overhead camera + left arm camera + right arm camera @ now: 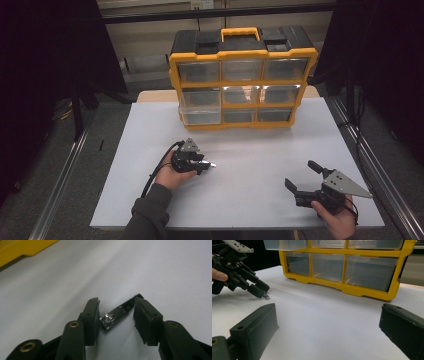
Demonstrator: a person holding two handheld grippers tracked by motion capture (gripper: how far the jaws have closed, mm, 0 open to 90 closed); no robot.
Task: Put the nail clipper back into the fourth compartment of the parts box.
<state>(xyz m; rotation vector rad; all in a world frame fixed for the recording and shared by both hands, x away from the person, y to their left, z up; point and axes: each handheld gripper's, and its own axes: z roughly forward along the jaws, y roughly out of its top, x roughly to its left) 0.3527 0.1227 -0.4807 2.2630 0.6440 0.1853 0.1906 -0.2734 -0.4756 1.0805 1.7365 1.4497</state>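
A small shiny metal piece (116, 316) lies slantwise on the white table (260, 150), between the jaws of my left gripper (117, 300). One end touches the left pad and the other end touches the tip of the right pad, so the jaws are shut on it. In the high view the left gripper (206, 165) sits left of the table's middle and points right, the metal piece (212, 165) poking out at its tip. My right gripper (301, 174) rests at the front right, open wide with nothing between its jaws. The right gripper view shows the left gripper (263, 293) and the metal piece (266, 297).
A yellow and black organiser (242, 75) with clear plastic drawers stands at the back of the table, its front facing me. Metal rails (372, 165) run along both sides of the table. Bare white tabletop lies between the two grippers.
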